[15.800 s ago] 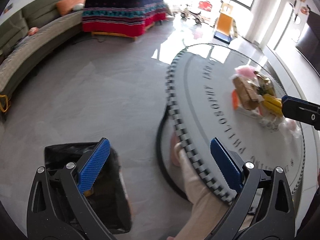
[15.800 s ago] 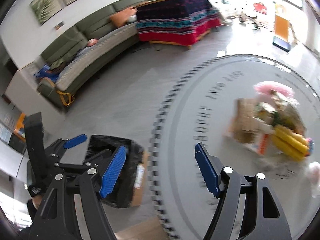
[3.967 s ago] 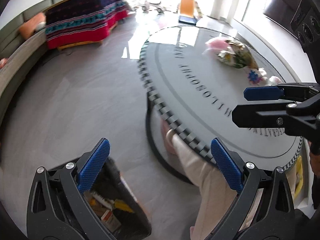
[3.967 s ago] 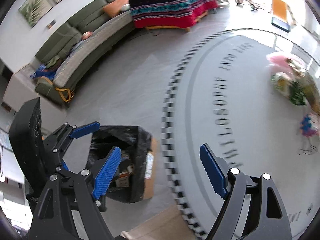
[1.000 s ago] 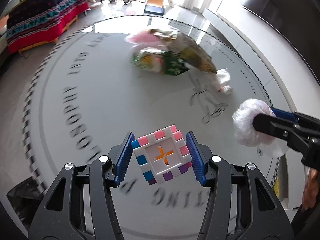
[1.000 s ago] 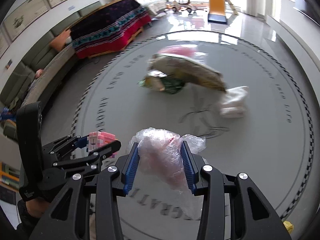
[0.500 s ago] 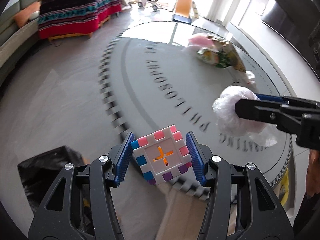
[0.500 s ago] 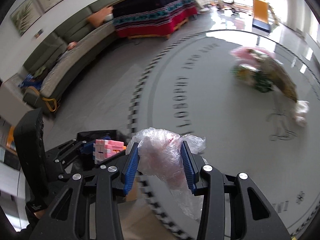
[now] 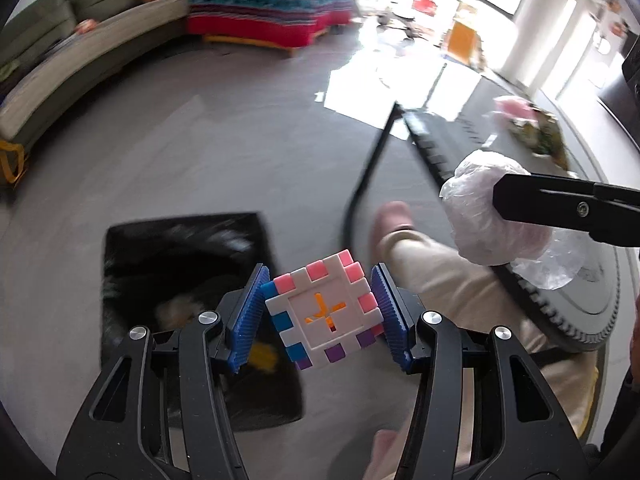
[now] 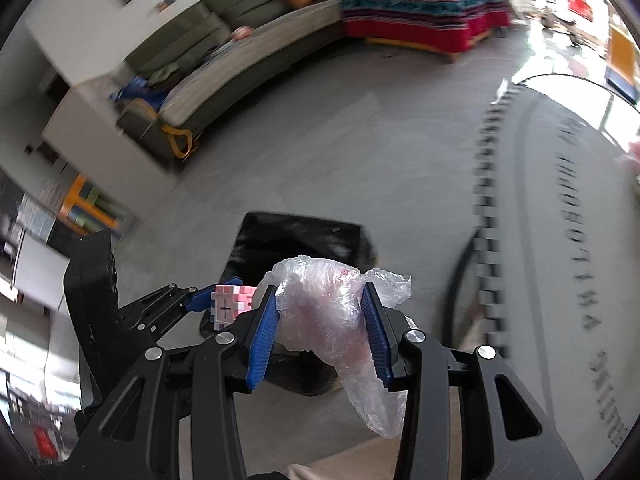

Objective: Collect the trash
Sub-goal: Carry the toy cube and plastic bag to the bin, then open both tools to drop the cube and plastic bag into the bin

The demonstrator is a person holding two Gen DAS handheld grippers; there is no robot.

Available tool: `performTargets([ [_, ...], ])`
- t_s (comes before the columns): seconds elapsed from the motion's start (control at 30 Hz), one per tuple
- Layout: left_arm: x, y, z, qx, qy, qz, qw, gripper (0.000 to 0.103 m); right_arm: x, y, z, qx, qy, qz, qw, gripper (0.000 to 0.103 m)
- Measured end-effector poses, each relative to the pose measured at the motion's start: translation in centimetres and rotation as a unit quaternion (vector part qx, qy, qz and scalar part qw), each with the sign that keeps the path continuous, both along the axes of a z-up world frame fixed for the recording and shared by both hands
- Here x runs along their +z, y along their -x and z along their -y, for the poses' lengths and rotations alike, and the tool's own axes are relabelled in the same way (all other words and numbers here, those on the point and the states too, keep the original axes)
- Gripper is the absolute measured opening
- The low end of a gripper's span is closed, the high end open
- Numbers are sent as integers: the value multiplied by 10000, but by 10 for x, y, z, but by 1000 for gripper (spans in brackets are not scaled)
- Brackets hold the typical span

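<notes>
My left gripper (image 9: 320, 316) is shut on a pastel toy block cube (image 9: 324, 312) and holds it above the black trash bag (image 9: 168, 264) on the floor. My right gripper (image 10: 322, 332) is shut on a crumpled clear plastic bag (image 10: 324, 316), also above the trash bag (image 10: 296, 236). The plastic bag also shows in the left wrist view (image 9: 484, 204), held to the right of the cube. The cube shows in the right wrist view (image 10: 230, 306) to the left of the plastic bag. More trash (image 9: 532, 128) lies on the round table (image 9: 592, 292).
The round grey table (image 10: 560, 200) with lettering stands to the right. The person's leg in beige trousers (image 9: 448, 292) is beside the bag. A curved green sofa (image 10: 248, 52) and a table under a striped cloth (image 10: 420, 4) stand farther back.
Both grippers have swung left from over the table to above the trash bag, still holding the cube and the plastic bag.
</notes>
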State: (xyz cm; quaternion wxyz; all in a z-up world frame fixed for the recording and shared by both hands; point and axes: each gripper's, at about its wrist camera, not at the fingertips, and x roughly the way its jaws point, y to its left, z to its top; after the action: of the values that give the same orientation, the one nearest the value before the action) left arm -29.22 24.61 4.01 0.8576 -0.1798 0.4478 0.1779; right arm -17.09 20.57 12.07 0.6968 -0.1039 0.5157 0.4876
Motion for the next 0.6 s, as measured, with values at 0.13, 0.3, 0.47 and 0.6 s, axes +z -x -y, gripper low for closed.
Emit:
performTargets([
  [0.13, -9, 39, -25, 514, 26, -104, 9986, 52, -8, 23, -39, 439, 47, -110, 9990, 43],
  [0.3, -18, 82, -58, 1199, 22, -233, 9925, 56, -17, 51, -88, 1033, 227, -260, 9940, 61],
  [0.47, -17, 102, -78, 1799, -156, -370, 9829, 97, -17, 58, -109, 997, 287, -206, 9944, 80],
  [0.6, -25, 109, -91, 1995, 198, -318, 9792, 97, -20, 57, -101, 990, 269, -177, 9946, 80],
])
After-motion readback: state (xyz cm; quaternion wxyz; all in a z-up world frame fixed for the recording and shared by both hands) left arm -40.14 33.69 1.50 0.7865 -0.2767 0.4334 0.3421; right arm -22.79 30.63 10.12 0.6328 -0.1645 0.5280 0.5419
